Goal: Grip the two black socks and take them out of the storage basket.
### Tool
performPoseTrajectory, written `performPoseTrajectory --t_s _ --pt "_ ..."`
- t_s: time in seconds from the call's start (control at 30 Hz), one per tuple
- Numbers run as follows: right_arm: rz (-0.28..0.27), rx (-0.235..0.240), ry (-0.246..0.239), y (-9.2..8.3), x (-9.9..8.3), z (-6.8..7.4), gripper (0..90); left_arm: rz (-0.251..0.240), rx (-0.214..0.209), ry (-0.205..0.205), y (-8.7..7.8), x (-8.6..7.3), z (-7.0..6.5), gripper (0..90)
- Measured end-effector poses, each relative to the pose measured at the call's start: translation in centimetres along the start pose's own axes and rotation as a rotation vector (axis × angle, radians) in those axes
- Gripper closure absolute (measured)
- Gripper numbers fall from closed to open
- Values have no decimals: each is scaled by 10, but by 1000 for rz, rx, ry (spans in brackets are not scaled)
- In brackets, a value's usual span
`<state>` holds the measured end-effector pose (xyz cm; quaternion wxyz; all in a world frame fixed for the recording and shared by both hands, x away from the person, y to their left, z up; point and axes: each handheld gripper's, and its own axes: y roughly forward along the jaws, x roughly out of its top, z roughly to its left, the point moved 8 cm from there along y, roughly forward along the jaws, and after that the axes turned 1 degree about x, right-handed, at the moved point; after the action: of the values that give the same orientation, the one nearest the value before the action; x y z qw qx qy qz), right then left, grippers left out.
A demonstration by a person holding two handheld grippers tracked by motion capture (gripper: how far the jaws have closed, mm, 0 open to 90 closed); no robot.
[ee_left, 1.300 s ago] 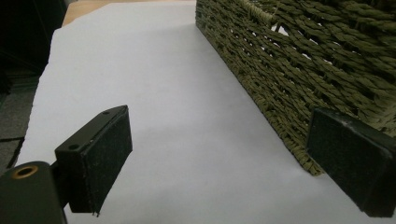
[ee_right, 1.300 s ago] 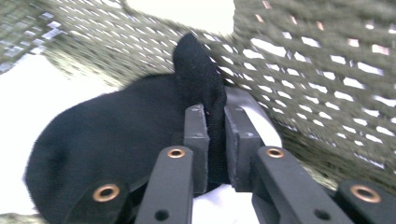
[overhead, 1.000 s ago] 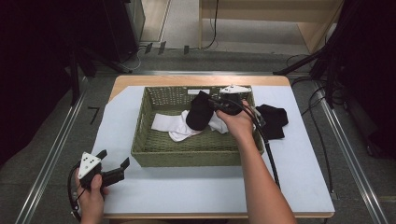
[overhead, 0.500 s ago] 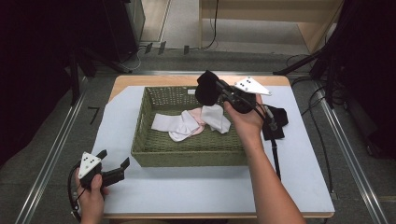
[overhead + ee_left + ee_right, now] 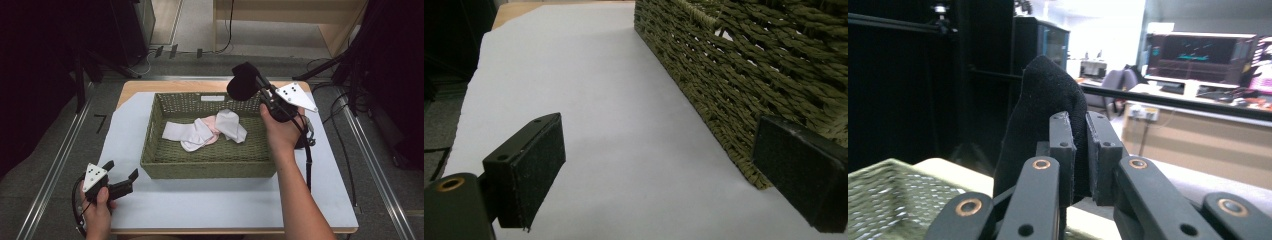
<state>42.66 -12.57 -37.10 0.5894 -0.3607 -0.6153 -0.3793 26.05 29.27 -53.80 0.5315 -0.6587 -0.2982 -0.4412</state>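
A black sock (image 5: 243,80) hangs above the far right corner of the green woven basket (image 5: 150,150), and my right gripper (image 5: 257,86) is shut on it. Seen from the right gripper view, the black sock (image 5: 1040,120) sticks up from between the closed jaws of my right gripper (image 5: 1082,150). Inside the basket lie a white sock (image 5: 231,125) and a pale pink sock (image 5: 200,134). My left gripper (image 5: 120,175) stands open at the table's front left corner. In the left gripper view, nothing lies between the jaws of my left gripper (image 5: 659,170), and the basket's wall (image 5: 744,70) is close on the right.
A white sheet (image 5: 220,205) covers the wooden table. Something dark (image 5: 302,142) lies on the sheet to the right of the basket, mostly hidden behind the right hand. The right gripper's cable (image 5: 308,160) trails down along the forearm. Metal rails run along the floor on both sides.
My right gripper has lifted the black sock up out of the basket and carried it toward the far right corner. The left hand has stayed where it was.
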Motion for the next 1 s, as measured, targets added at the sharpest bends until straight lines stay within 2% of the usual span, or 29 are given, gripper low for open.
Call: performPoseTrajectory --t_s 0.17,0.23,0.27,0.4,0.43,0.47,0.53,0.87,1.0 --pt "-24 -33 -5 -10 5 -12 843 -5 -3 -5 -1 0 1 83" --pt "-45 -62 -3 -17 10 -24 844 -5 -3 -6 -1 0 0 84" --pt "-45 -62 -3 -17 10 -24 844 -5 -2 -5 -1 0 1 84" --pt "-57 -111 -2 -29 14 -42 844 -6 1 -3 -1 0 1 84" --pt "-62 -131 -6 -34 15 -52 844 -7 1 -3 -1 0 0 84" --pt "-62 -131 -6 -34 15 -52 844 -7 2 -2 -1 0 0 84" --pt "-61 -151 3 -40 14 -61 843 -8 2 -2 -1 0 0 84" --pt "-53 -246 31 -67 -1 -105 843 -8 5 1 -1 0 0 84" --pt "-39 -285 58 -77 -11 -121 843 -10 5 2 -1 0 0 84"
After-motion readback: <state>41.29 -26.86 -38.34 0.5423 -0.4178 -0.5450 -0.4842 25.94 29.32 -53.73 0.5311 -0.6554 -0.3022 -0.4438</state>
